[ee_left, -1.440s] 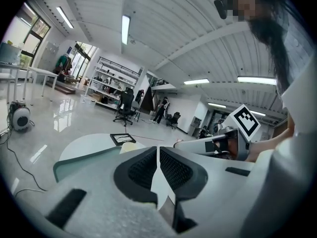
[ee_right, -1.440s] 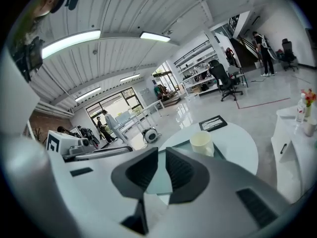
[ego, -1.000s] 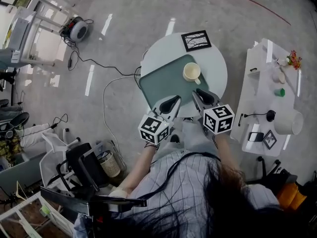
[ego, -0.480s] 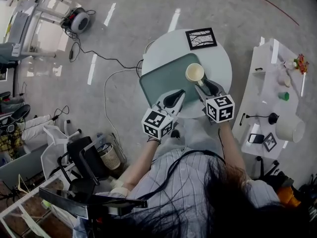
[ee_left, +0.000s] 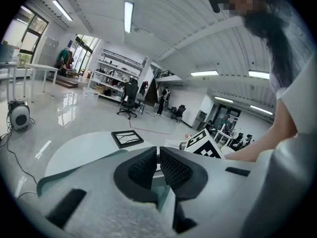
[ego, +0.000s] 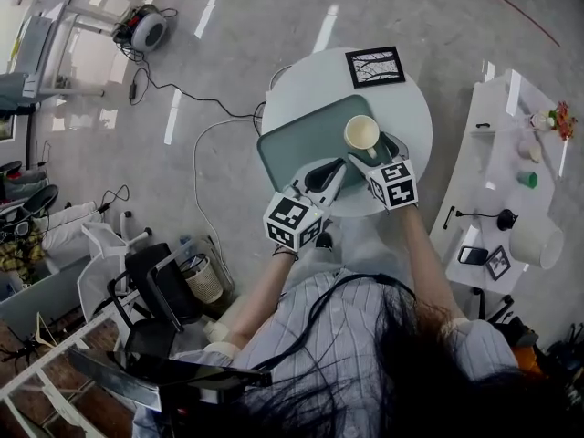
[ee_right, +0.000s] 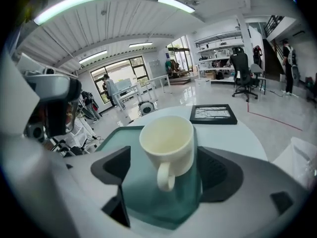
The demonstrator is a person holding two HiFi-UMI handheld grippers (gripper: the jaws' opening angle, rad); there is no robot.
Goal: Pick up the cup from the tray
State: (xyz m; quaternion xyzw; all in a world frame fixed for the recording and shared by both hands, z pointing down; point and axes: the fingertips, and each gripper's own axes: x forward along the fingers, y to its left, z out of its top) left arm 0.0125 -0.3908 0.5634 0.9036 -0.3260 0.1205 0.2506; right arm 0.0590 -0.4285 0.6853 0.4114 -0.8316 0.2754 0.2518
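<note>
One smooth cream cup (ee_right: 168, 142) stands between opening jaws of the right hand-held gripper (ee_right: 164, 155).

I am watching my right gripper (ee_right: 164, 152) opening its jaws, one on either side of the upright cup (ee_right: 167, 140), which is standing on the tray (ee_right: 113, 137), handle pointing near.

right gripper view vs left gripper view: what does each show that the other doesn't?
Only right gripper view: the cup, upright on the tray, handle toward the camera, between the right claw jaws, which are opening and not pressing it. Only left gripper view: the left claw, jaws together with nothing between them, and the right gripper's marker cube. Both: the tray, the round white table, the framed picture.
</note>
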